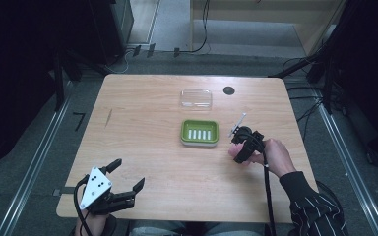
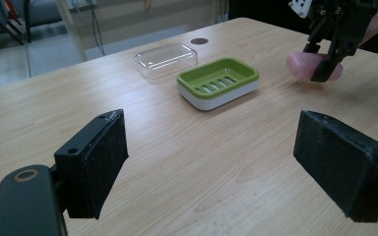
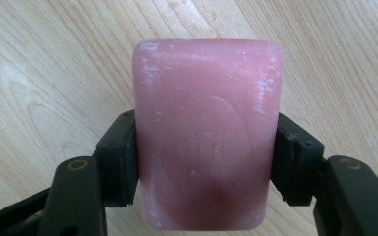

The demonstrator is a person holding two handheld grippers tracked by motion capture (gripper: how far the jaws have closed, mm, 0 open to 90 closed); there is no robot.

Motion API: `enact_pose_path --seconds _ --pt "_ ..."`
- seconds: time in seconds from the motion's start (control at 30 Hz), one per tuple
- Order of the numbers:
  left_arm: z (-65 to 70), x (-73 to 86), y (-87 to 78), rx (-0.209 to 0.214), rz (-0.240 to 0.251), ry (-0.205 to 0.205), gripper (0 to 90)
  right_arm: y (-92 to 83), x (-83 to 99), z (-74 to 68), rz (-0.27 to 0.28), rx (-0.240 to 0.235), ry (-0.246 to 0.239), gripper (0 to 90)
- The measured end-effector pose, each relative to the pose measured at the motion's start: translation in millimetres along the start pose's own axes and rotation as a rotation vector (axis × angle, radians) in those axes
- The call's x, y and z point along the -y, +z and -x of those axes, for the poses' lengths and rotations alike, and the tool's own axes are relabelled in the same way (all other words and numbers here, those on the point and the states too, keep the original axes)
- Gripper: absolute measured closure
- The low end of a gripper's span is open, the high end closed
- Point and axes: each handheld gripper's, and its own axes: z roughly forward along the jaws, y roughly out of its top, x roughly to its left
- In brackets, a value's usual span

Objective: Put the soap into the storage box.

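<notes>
A pink bar of soap is clamped across its width between both pads of my right gripper. In the high view the right gripper hangs just right of the green soap dish, and the pink soap peeks out beneath it. The soap sits low over the table, right of the green dish in the left gripper view. My left gripper rests at the table's near left corner, its jaws wide apart with nothing between them.
A clear plastic lid lies behind the dish toward the far edge. A round dark grommet is set in the tabletop beside it. Bare wooden table spreads between the two grippers.
</notes>
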Motion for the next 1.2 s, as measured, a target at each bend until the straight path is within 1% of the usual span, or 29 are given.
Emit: enact_pose_path --seconds 0.3,0.4,0.6,0.63,0.67,0.7,0.77,0.97,1.2 --pt "0.2 -0.1 0.0 0.002 -0.002 0.001 13.9 -4.9 -0.6 1.2 0.021 0.006 0.001 38.4" --pt "0.4 -0.1 0.0 0.002 -0.002 0.003 13.9 -6.8 -4.4 1.5 0.034 0.011 0.006 38.4" --pt "-0.2 0.2 -0.4 -0.001 0.001 0.0 13.9 -10.5 -16.5 0.8 0.059 0.014 -0.012 38.4" --pt "-0.4 0.2 -0.6 -0.002 -0.001 0.0 13.9 -11.3 -17.6 0.2 0.055 0.016 -0.006 38.4" --pt "-0.5 0.3 -0.7 -0.003 -0.001 0.0 13.9 -11.0 -18.8 0.8 0.065 0.014 -0.017 38.4" --pt "-0.6 0.3 -0.9 -0.004 -0.001 0.0 13.9 -11.6 -19.9 0.1 0.061 0.016 -0.012 38.4" --pt "-0.5 0.3 -0.8 -0.003 0.0 0.0 13.9 -11.8 -21.6 0.0 0.064 0.018 -0.02 38.4" --pt "0.0 0.2 -0.4 0.001 0.001 0.002 13.9 -14.2 -25.1 0.6 0.088 0.023 -0.021 38.4" --pt "0.0 0.2 -0.3 0.001 0.0 0.002 13.9 -17.3 -30.8 0.7 0.101 0.027 -0.022 38.4"
